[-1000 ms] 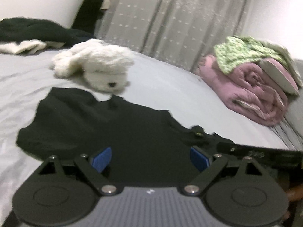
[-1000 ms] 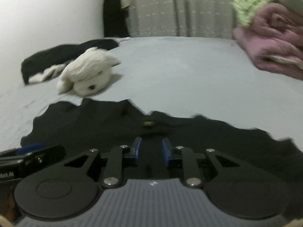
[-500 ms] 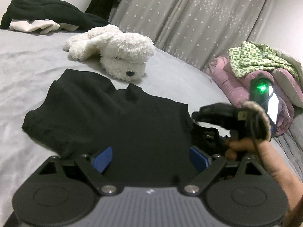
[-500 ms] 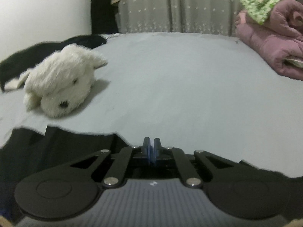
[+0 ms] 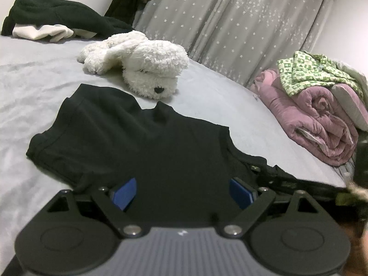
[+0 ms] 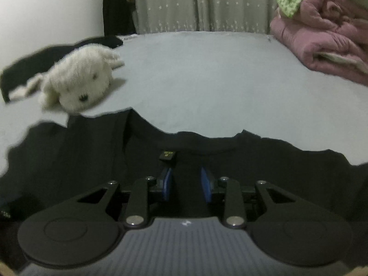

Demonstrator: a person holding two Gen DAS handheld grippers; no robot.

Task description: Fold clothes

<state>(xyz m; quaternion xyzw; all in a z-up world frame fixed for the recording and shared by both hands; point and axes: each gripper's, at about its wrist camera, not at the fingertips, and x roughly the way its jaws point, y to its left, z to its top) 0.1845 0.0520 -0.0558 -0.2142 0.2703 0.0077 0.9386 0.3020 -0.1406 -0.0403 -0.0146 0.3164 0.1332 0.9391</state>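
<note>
A black T-shirt [image 5: 161, 151] lies spread on the grey bed sheet [image 5: 34, 80], one sleeve reaching left. My left gripper [image 5: 182, 191] hovers low over the shirt's near part, jaws wide open, nothing between the blue pads. In the right wrist view the shirt [image 6: 92, 161] fills the lower half, its collar and small neck label [image 6: 167, 155] just ahead of my right gripper [image 6: 186, 184]. That gripper's jaws are opening; the pads stand apart over black fabric and do not press on it. The label [image 5: 254, 168] also shows in the left wrist view.
A white plush dog [image 5: 147, 69] lies just beyond the shirt. A rolled pink quilt [image 5: 322, 119] topped by a green patterned garment [image 5: 308, 71] sits at the right. Dark and white clothes [image 5: 57, 18] are piled at the far left. Grey star curtains [image 5: 230, 23] hang behind.
My right gripper, shut half a second ago, now has its jaws apart and has dropped back over the collar. In the left view, the hand with the right gripper has withdrawn to the right edge.
</note>
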